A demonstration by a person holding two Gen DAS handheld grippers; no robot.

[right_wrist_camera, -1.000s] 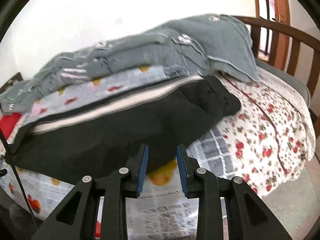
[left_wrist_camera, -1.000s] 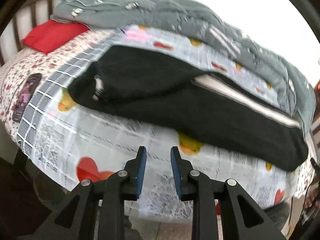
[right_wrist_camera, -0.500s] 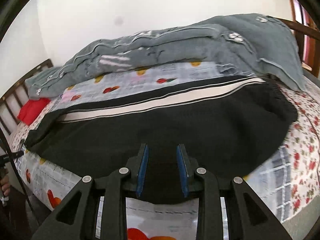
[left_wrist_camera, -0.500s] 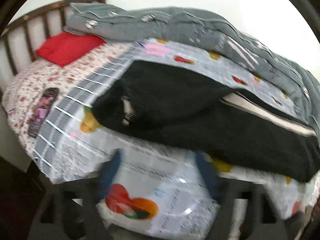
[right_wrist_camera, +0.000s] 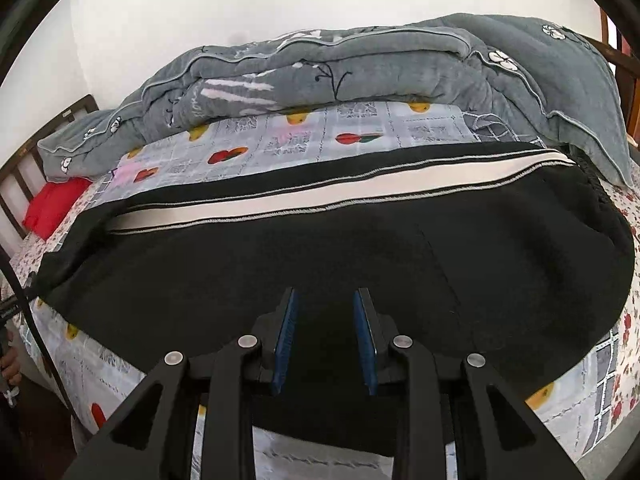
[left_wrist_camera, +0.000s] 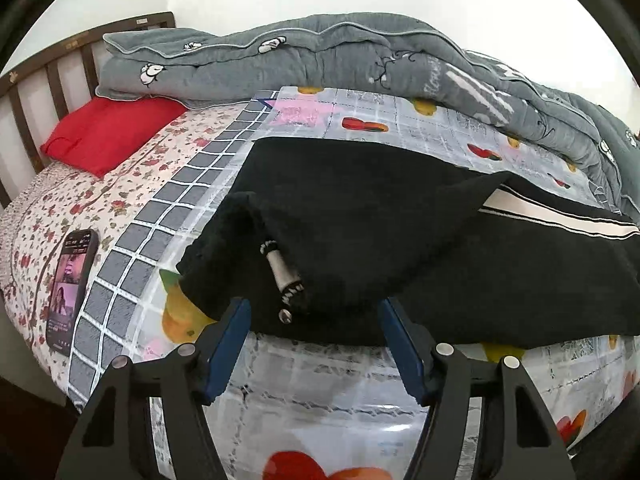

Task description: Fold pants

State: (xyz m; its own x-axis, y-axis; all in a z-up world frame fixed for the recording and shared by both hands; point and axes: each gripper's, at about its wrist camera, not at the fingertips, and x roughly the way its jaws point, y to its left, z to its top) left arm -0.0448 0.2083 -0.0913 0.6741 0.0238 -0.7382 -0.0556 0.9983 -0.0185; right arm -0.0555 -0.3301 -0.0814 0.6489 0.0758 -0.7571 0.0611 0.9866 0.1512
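Pants [right_wrist_camera: 360, 248], far hem under grey quilt [right_wrist_camera: 400, 64].

Black pants [left_wrist_camera: 360, 216] with a white side stripe; grey flower-printed quilt [left_wrist_camera: 320, 60]; red pillow [left_wrist_camera: 108, 132].

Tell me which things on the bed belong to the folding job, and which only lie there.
For the job:
- black knit pants with a white side stripe
- left gripper, jaws closing, nothing between them yet
- right gripper

Just lying about:
- grey quilted blanket
- red pillow
- black smartphone
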